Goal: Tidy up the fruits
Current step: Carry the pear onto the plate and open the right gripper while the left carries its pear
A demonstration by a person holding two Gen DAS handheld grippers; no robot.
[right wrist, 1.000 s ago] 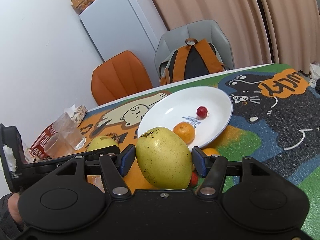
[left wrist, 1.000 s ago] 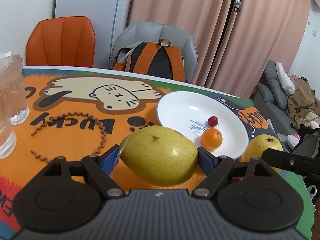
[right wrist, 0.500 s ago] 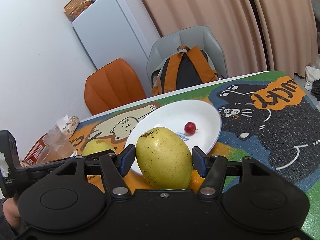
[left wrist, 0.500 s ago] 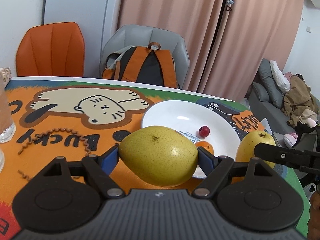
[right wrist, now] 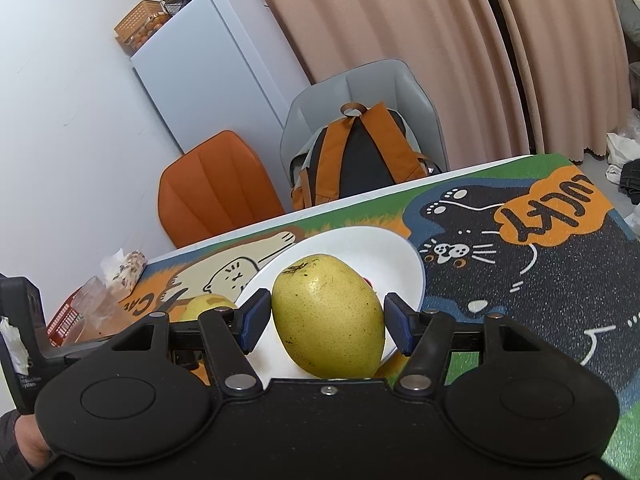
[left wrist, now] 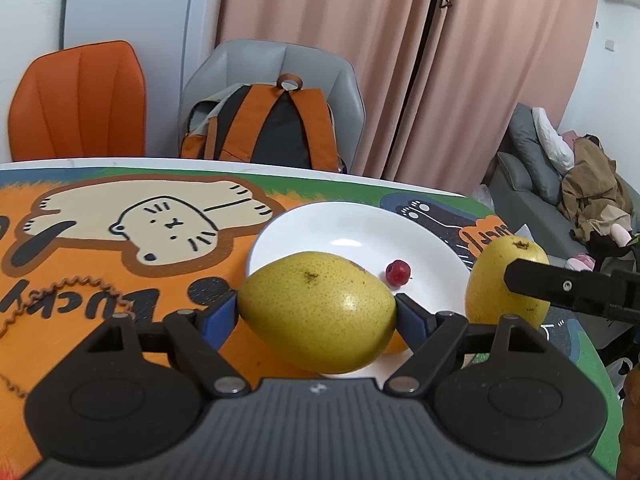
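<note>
My left gripper is shut on a yellow-green pear, held above the near rim of the white plate. A small red fruit lies on the plate. An orange fruit is mostly hidden behind the pear. My right gripper is shut on a second yellow pear, also over the plate. The right gripper's pear also shows in the left wrist view, and the left one in the right wrist view.
The table has a colourful cat-print mat. A grey chair with an orange-black backpack and an orange chair stand behind the table. Glasses and a red basket sit at the left. A sofa is at the right.
Both grippers have moved forward with their pears and now hang over the plate. The orange fruit on the plate has become hidden behind the pears.
</note>
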